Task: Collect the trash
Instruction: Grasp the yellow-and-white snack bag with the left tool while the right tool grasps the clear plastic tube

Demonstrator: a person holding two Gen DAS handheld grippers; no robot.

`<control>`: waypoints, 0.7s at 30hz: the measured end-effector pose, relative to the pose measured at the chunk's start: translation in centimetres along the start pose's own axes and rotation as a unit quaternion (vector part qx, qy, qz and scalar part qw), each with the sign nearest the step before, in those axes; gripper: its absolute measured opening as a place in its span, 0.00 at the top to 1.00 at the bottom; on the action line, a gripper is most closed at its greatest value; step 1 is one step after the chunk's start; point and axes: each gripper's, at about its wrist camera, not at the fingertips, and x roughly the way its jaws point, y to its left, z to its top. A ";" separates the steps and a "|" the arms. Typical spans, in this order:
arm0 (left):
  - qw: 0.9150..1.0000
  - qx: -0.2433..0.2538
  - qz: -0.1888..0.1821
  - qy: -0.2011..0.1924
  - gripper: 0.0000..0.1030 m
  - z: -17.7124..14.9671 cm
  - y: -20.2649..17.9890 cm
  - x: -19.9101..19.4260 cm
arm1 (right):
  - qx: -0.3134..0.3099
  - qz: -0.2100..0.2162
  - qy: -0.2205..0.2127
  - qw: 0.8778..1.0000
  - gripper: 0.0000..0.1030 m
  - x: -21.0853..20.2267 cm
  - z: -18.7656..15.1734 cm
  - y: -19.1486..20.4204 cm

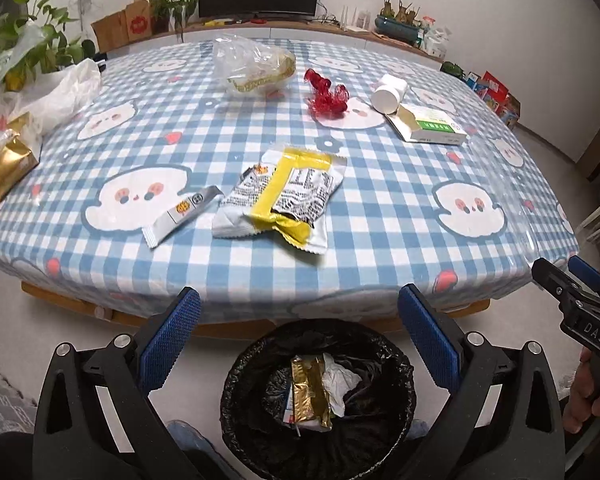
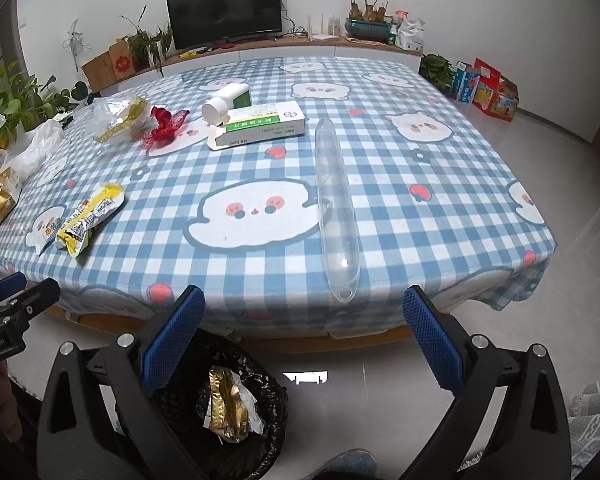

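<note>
A black-lined trash bin (image 1: 236,384) stands on the floor in front of the table and holds a gold wrapper (image 1: 310,392) and crumpled paper; the bin also shows in the right wrist view (image 2: 268,408). My left gripper (image 1: 300,324) is open and empty above the bin. My right gripper (image 2: 304,320) is open and empty at the table's front edge. On the checked tablecloth (image 1: 380,208) lie a yellow-and-white snack bag (image 1: 284,196), a small silver sachet (image 1: 184,216), a red wrapper (image 1: 326,94), a clear bag (image 1: 254,64), a white bottle (image 1: 389,94) and a medicine box (image 1: 432,124).
A long clear plastic tube (image 2: 334,200) lies on the table near its front edge. A gold bag (image 1: 0,168) and white plastic bags (image 1: 60,92) sit at the table's left. Plants, a TV and boxes line the far wall.
</note>
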 end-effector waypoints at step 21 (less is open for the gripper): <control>0.998 0.013 0.017 0.059 0.07 7.4 1.0 7.2 | 0.007 -0.012 0.036 0.999 0.14 6.9 7.6 -2.4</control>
